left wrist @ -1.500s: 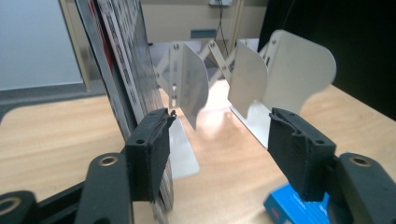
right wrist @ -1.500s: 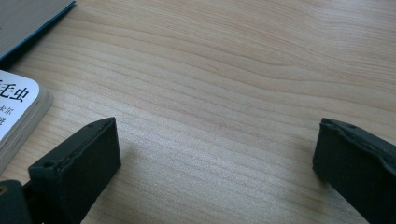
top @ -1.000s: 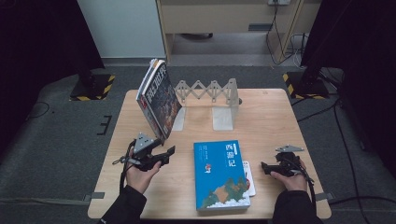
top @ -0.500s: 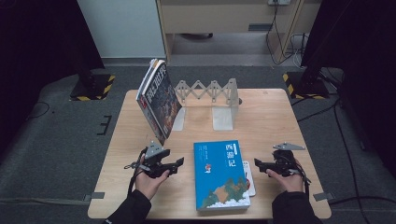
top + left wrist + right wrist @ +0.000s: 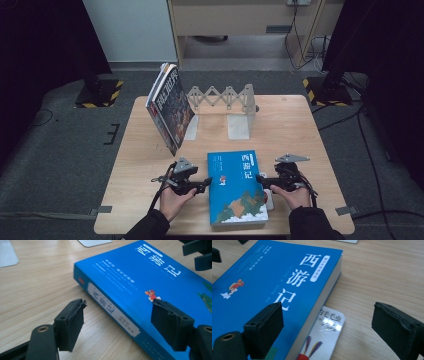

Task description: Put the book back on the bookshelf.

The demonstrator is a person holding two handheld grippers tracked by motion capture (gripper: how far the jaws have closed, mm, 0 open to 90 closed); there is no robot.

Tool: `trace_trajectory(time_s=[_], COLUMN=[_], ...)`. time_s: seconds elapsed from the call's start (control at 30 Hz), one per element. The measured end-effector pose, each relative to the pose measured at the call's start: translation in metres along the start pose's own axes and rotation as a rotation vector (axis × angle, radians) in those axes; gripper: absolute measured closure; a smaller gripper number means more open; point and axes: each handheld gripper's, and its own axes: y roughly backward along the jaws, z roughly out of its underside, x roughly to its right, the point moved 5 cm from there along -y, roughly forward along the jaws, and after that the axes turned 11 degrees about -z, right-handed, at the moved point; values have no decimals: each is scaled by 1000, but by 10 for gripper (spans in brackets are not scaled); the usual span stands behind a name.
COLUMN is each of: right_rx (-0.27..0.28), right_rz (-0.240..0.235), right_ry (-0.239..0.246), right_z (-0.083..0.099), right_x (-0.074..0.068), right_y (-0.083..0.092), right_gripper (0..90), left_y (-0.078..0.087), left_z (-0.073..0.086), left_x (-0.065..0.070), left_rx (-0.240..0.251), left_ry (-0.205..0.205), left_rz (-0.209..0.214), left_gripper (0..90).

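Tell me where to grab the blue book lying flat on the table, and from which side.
Grip the blue book by its two long edges. It lies flat, cover up, so only the edges offer a bite. The left gripper, open, faces the spine side; the right gripper, open, faces the page side, where a smaller book underneath props that edge, probably easing a jaw beneath.

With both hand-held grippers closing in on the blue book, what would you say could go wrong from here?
The blue book lies flat on the table, so the open left hand-held gripper may struggle to get a pad under its spine. A thin white book lies partly under its edge by the right hand-held gripper and could be dragged along. The leaning book by the rack might topple if jolted.
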Motion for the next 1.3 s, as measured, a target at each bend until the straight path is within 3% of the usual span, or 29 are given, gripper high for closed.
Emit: trace_trajectory(time_s=[0.1,0.2,0.37,0.57,0.73,0.83,1.03,1.3], right_rx=[-13,-18,-35,-46,-45,-47,-45,-45], right_rz=[-12,-23,-37,-62,-69,-77,-94,-105], right_ry=[7,12,24,8,5,-4,-15,-22], right_z=[1,1,2,4,4,5,5,5], right_x=[-4,-7,-12,-15,-15,-16,-18,-18], right_y=[-4,-8,-14,-20,-21,-22,-25,-26], right_gripper=[106,109,110,112,116,120,129,129], left_y=[-5,-7,-13,-22,-30,-34,-39,-39], left_z=[2,3,6,8,11,13,14,15], left_x=[6,7,8,10,15,16,13,13], left_rx=[-13,-12,-11,10,20,23,-21,-19], left_ry=[-21,-14,32,52,107,140,214,223], left_rz=[14,24,64,110,162,166,204,202], left_gripper=[248,225,167,105,76,31,4,11])
